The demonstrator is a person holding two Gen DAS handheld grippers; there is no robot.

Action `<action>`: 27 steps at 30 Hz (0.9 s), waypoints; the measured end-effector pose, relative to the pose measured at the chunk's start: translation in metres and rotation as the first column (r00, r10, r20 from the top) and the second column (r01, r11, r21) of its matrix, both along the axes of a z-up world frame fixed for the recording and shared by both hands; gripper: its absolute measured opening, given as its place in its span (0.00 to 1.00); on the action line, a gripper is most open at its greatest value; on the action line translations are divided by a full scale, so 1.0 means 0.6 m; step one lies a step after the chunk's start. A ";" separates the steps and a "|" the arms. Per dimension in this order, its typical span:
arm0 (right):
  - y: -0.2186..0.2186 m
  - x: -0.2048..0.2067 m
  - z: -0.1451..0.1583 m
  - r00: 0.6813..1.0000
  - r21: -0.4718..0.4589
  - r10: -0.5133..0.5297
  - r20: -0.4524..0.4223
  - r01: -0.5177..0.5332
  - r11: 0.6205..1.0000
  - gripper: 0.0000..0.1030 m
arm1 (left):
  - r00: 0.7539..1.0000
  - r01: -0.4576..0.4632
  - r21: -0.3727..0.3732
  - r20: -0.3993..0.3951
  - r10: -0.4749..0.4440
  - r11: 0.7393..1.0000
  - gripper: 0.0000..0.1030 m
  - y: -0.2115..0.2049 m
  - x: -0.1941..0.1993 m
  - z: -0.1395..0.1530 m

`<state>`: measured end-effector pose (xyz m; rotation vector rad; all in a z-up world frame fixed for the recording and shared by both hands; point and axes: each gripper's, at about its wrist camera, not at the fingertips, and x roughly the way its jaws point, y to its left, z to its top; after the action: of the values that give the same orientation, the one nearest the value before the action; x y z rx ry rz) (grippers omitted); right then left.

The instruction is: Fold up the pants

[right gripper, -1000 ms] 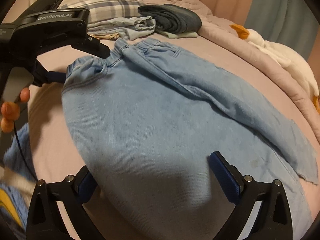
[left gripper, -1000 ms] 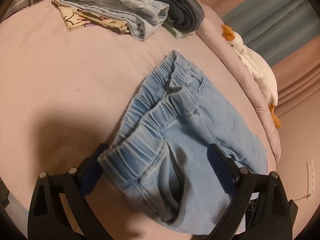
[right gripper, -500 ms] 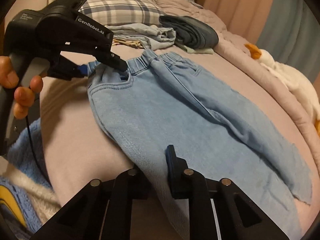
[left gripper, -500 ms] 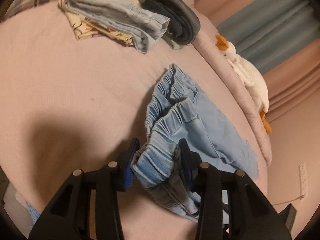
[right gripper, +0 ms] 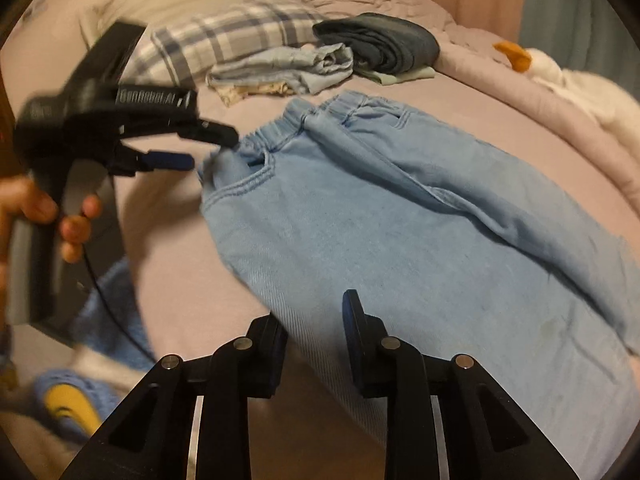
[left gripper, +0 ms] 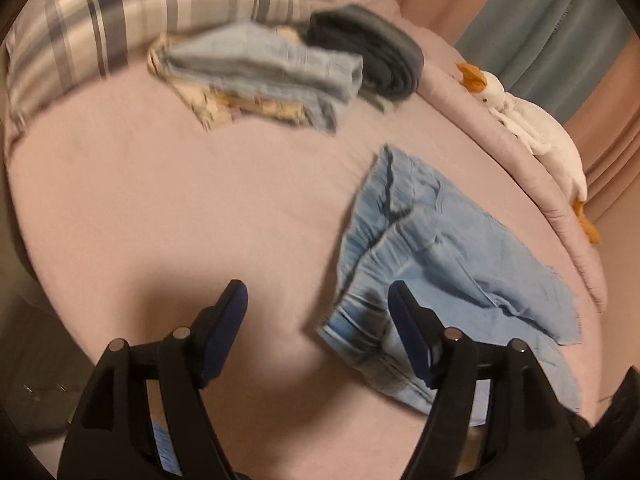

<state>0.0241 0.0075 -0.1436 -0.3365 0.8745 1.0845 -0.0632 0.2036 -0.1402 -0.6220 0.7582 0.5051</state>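
Pants (right gripper: 400, 216): one pair; folded garments (left gripper: 280, 76), seemingly three, blurred.

Our left gripper (right gripper: 212, 148) is matte black with blue pads, white lettering at twelve o'clock, silver screws, a trailing black cable; bare fingers (right gripper: 76, 226) grip its grey handle.

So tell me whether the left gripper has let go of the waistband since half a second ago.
Yes. The left gripper has opened and now sits left of the waistband, over bare sheet.
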 end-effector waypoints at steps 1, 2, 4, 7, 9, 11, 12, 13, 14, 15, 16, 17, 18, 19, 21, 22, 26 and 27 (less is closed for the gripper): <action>-0.008 0.010 0.007 0.999 0.020 -0.019 -0.030 0.019 1.000 0.28 | 1.000 -0.008 0.024 0.009 0.008 1.000 0.71 0.001 -0.002 0.009; -0.016 0.016 0.012 0.998 0.037 -0.034 -0.057 0.036 0.999 0.32 | 1.000 -0.004 0.047 0.023 0.003 0.999 0.72 0.000 -0.001 0.017; -0.033 0.031 0.022 0.993 0.079 -0.061 -0.099 0.069 0.994 0.41 | 0.999 0.022 0.090 0.033 -0.025 0.996 0.72 -0.011 0.007 0.030; -0.055 0.051 0.034 0.985 0.108 -0.140 -0.101 0.151 0.983 0.49 | 0.991 0.115 0.127 0.050 -0.123 0.985 0.72 -0.042 0.027 0.042; -0.066 0.067 0.038 0.973 0.133 -0.175 -0.149 0.195 0.972 0.49 | 0.976 0.206 0.134 0.045 -0.214 0.969 0.72 -0.069 0.048 0.040; -0.069 0.079 0.040 0.965 0.148 -0.199 -0.171 0.225 0.963 0.49 | 0.959 0.281 0.135 0.003 -0.284 0.950 0.72 -0.090 0.072 0.026; -0.065 0.081 0.036 0.964 0.122 -0.221 -0.151 0.240 0.963 0.49 | 0.948 0.316 0.141 -0.029 -0.315 0.938 0.72 -0.103 0.083 0.014; -0.061 0.080 0.029 0.962 0.082 -0.245 -0.119 0.256 0.963 0.49 | 0.942 0.335 0.147 -0.056 -0.330 0.931 0.72 -0.112 0.090 0.006; -0.054 0.080 0.017 0.961 0.030 -0.264 -0.082 0.267 0.963 0.49 | 0.930 0.366 0.150 -0.104 -0.354 0.918 0.72 -0.124 0.097 -0.012; -0.052 0.078 0.007 0.961 -0.003 -0.268 -0.072 0.269 0.963 0.49 | 0.923 0.381 0.162 -0.129 -0.364 0.910 0.72 -0.131 0.098 -0.022; -0.048 0.077 -0.004 0.960 -0.032 -0.270 -0.075 0.269 0.963 0.49 | 0.916 0.396 0.189 -0.155 -0.371 0.899 0.72 -0.139 0.097 -0.032; -0.047 0.073 -0.018 0.959 -0.062 -0.271 -0.086 0.266 0.962 0.49 | 0.908 0.412 0.219 -0.178 -0.379 0.885 0.72 -0.146 0.095 -0.039; -0.044 0.066 -0.027 0.959 -0.082 -0.270 -0.089 0.263 0.961 0.49 | 0.894 0.441 0.257 -0.213 -0.394 0.860 0.72 -0.157 0.093 -0.050; -0.040 0.058 -0.037 0.961 -0.108 -0.266 -0.081 0.257 0.960 0.49 | 0.886 0.456 0.276 -0.235 -0.401 0.846 0.74 -0.162 0.092 -0.056; -0.045 0.047 -0.041 0.968 -0.122 -0.247 -0.036 0.241 0.963 0.49 | 0.863 0.496 0.317 -0.280 -0.420 0.808 0.79 -0.176 0.083 -0.070; -0.042 0.038 -0.040 0.973 -0.126 -0.232 -0.014 0.228 0.965 0.50 | 0.857 0.506 0.321 -0.290 -0.425 0.801 0.81 -0.174 0.080 -0.074; -0.054 0.036 -0.035 0.979 -0.123 -0.195 -0.051 0.188 0.974 0.51 | 0.855 0.512 0.275 -0.255 -0.451 0.814 0.81 -0.158 0.061 -0.074; -0.059 0.040 -0.033 0.979 -0.121 -0.190 -0.068 0.181 0.976 0.51 | 0.857 0.509 0.264 -0.247 -0.452 0.820 0.81 -0.157 0.060 -0.070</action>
<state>0.0479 -0.0280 -0.1635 -0.3015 1.0205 0.8810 -0.0270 0.1094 -0.1824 -0.0643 0.9398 0.2005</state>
